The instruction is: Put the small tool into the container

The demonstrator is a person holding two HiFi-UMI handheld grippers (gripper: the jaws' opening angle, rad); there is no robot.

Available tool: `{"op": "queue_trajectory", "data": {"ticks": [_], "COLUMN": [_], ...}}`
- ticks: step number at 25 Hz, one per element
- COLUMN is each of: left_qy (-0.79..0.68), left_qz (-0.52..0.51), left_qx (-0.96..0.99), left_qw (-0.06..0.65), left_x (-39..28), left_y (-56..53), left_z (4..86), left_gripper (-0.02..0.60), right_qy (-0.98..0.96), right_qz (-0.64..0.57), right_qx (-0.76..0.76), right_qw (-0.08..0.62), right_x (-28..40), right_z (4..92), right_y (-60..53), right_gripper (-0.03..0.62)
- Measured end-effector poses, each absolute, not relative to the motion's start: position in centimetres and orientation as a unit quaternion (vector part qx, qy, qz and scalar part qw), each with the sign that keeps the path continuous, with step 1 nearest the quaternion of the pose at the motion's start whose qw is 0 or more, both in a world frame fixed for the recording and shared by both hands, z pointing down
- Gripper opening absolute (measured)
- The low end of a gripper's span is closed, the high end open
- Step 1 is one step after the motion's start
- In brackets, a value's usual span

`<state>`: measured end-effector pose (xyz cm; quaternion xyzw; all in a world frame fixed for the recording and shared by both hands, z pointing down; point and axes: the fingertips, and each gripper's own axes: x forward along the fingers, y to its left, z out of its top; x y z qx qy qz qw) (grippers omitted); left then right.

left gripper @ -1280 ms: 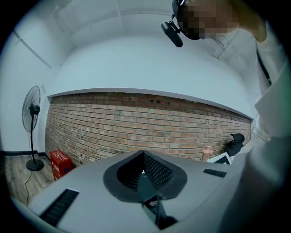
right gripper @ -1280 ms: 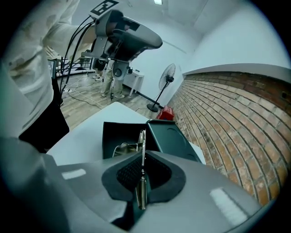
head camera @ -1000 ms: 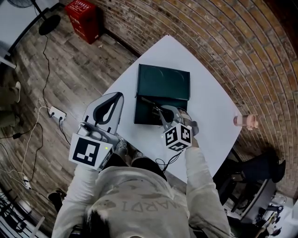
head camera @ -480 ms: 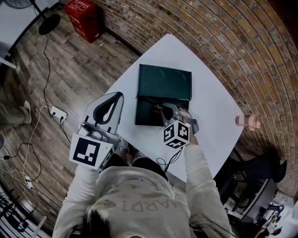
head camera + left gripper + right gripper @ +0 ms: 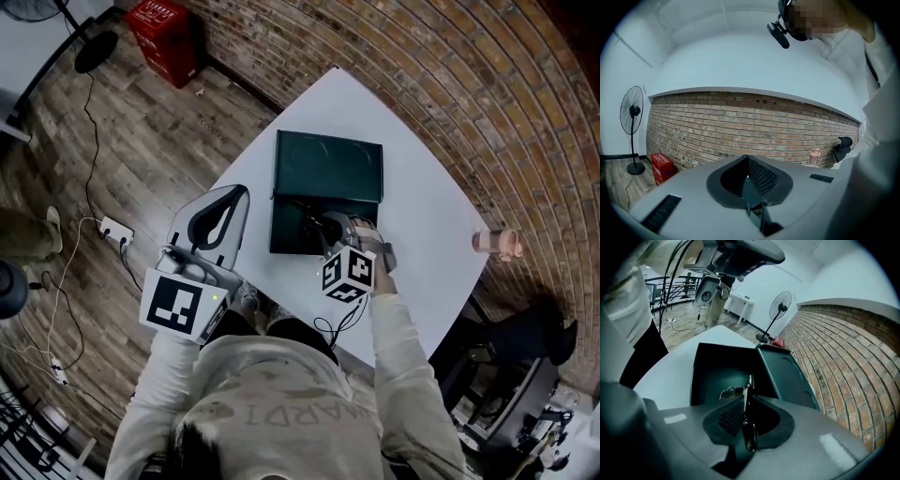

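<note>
Here's the right claw (image 5: 746, 404), tipped down over the open container (image 5: 289, 230), and the small tool (image 5: 736, 392) sits right in its narrow grip. The jaws have just been easing apart, yet the tool stands on edge between them, and the pads look to be touching its flat sides. Its long axis runs straight out along the line the claw points, with the metal nose poking ahead and down. The dark hollow of the box lies directly beneath and just beyond that nose. That's the relation that counts: I'd say letting go a little further drops the tool straight in. The lid (image 5: 328, 167) lies open on the far side, towards the brick wall, so it's no obstacle. The left claw (image 5: 239, 195) hangs well apart, out past the near-left edge of the white table (image 5: 422, 216), with its tips together on nothing. So the right hand is far the nearer. As for writing, the red box (image 5: 167, 36) on the floor carries white print too small to read. The cubes on the claws show only black-and-white squares.
</note>
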<state>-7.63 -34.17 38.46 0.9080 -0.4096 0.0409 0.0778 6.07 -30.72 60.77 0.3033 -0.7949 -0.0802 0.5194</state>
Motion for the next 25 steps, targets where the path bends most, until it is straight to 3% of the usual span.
{"op": "queue_trajectory", "data": {"ticks": [19,21,25], "left_qy": [-0.400,-0.399,-0.395], "left_qz": [0.038,0.038,0.035], "left_qx": [0.913,0.913,0.915], "left_qw": [0.074,0.074,0.073], "left_x": [-7.3,-7.3,-7.2], "left_y": [-33.0,-32.8,-32.6], "left_z": [38.2,38.1,37.8], "left_gripper": [0.005,0.005,0.005], "right_qy": [-0.803,-0.802,-0.807], "right_qz": [0.030,0.057,0.076], "right_qx": [0.300,0.288,0.283], "right_qw": [0.514,0.520,0.512], "right_x": [6.4,6.3,6.0], "right_z": [60.8,61.0,60.4], "right_y": [-28.3,-27.6,-27.0], "right_gripper": [0.089,0.127,0.133]}}
